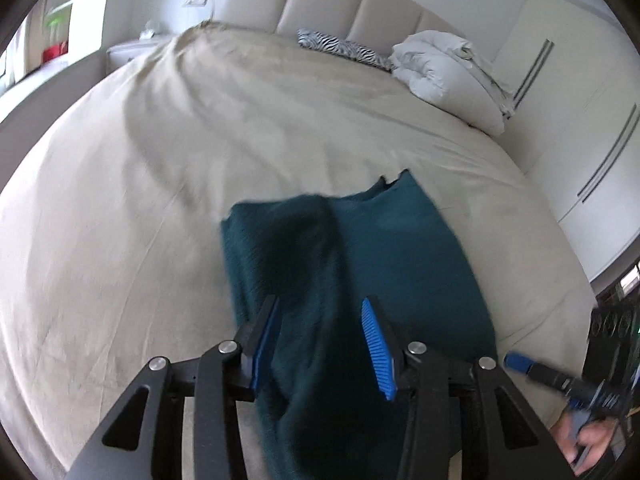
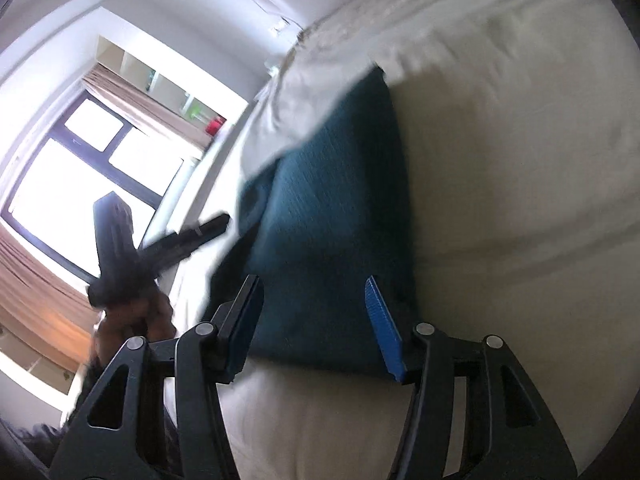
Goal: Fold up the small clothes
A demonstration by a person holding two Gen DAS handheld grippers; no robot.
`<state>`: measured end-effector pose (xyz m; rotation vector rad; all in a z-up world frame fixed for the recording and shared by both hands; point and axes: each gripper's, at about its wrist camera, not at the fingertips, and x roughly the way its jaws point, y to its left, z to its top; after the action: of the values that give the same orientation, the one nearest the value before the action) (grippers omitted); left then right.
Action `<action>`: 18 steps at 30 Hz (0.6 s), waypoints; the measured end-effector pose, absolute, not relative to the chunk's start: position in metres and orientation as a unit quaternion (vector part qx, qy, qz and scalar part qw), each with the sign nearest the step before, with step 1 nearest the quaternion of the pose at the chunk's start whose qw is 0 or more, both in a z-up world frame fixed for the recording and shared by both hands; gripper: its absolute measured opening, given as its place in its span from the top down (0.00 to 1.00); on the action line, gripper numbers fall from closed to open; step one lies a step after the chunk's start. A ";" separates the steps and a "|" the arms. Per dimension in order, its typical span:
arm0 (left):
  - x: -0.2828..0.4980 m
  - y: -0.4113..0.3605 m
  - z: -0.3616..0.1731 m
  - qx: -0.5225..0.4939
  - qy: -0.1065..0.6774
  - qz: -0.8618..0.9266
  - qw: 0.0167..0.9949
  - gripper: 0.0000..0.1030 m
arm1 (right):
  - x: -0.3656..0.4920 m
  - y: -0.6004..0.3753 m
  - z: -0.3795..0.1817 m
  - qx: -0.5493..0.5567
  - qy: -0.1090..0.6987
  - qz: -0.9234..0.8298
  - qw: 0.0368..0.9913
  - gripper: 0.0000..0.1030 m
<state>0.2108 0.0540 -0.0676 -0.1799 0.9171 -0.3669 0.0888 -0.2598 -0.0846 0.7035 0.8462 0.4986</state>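
A dark teal knit garment (image 1: 384, 264) lies on the beige bed sheet (image 1: 160, 200), partly folded, with a raised fold running down its left half. My left gripper (image 1: 320, 344) is open right above the garment's near left part, holding nothing. My right gripper (image 2: 316, 320) is open over the garment's (image 2: 332, 216) near edge, also empty. The right gripper also shows at the lower right edge of the left wrist view (image 1: 560, 380). The left gripper shows, blurred, at the left of the right wrist view (image 2: 160, 248).
A white duvet and pillow (image 1: 444, 76) and a zebra-print cushion (image 1: 340, 46) lie at the head of the bed by the padded headboard (image 1: 360, 4). White wardrobe doors (image 1: 580, 128) stand to the right. A window (image 2: 80, 168) with curtains is on the other side.
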 end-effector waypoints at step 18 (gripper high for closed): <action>0.290 0.035 -0.115 -0.053 0.498 -0.165 0.850 0.54 | 0.275 -0.244 -0.098 0.378 0.476 0.213 0.765 0.54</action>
<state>0.2900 0.0348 -0.1153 -0.1109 1.0498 -0.3478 0.2748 -0.2437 -0.0978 0.8225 1.0345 0.4626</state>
